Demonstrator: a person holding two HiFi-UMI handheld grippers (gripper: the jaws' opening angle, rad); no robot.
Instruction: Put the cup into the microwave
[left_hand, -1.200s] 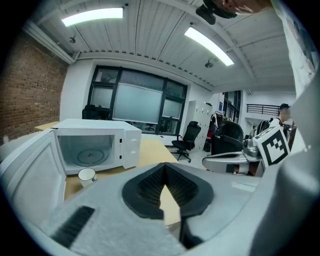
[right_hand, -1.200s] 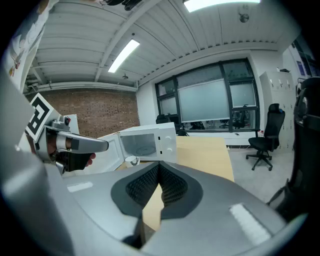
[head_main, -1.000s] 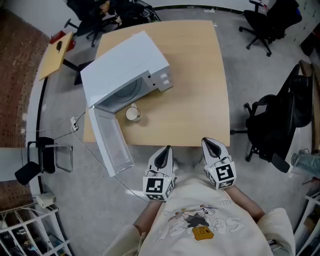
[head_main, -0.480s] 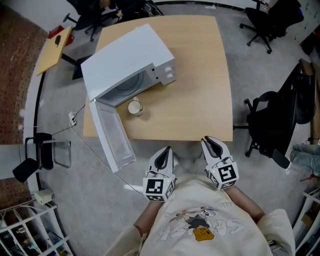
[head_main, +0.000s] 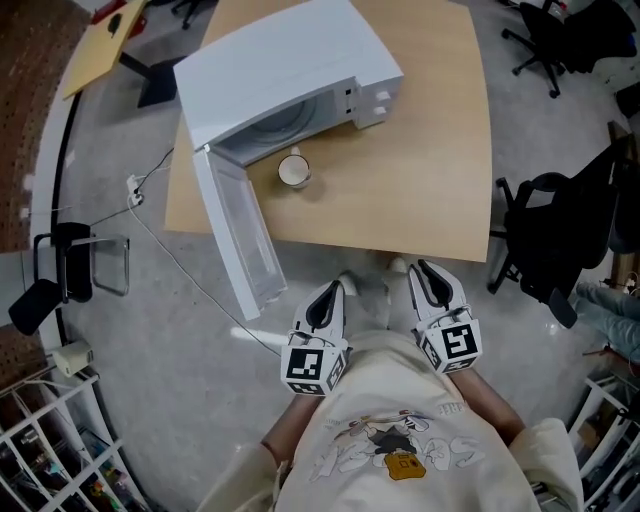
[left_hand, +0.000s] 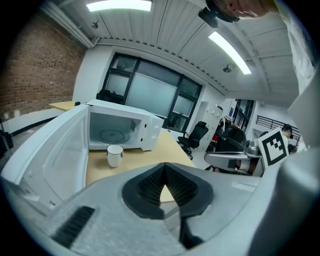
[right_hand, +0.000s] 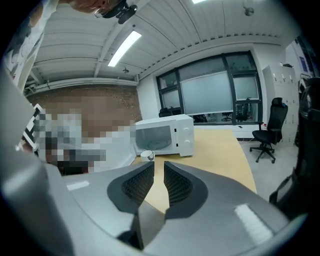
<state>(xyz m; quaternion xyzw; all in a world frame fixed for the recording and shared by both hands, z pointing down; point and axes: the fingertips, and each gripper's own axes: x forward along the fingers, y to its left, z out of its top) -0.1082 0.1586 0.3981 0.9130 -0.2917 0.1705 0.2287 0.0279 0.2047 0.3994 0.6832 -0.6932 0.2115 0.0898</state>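
A white cup (head_main: 293, 171) stands upright on the wooden table (head_main: 420, 170), just outside the white microwave (head_main: 290, 60). Its door (head_main: 238, 235) hangs wide open toward me on the left. The cup (left_hand: 114, 155) shows before the empty cavity of the microwave (left_hand: 120, 131). My left gripper (head_main: 333, 288) is held near my body, short of the table's near edge, its jaws (left_hand: 162, 169) shut and empty. My right gripper (head_main: 425, 270) is beside it. Its jaws (right_hand: 159, 165) are opening, a narrow slit between them, nothing inside. The cup (right_hand: 147, 155) is far ahead of both.
Black office chairs stand right of the table (head_main: 555, 240) and at the far right (head_main: 560, 35). A cable (head_main: 180, 270) trails across the floor from the table's left side. Another black chair (head_main: 60, 280) and a white wire rack (head_main: 50, 450) are at left.
In the head view the table, microwave and cup have slid up and to the right and look larger. Both grippers stay low in front of my body, now clear of the table's near edge.
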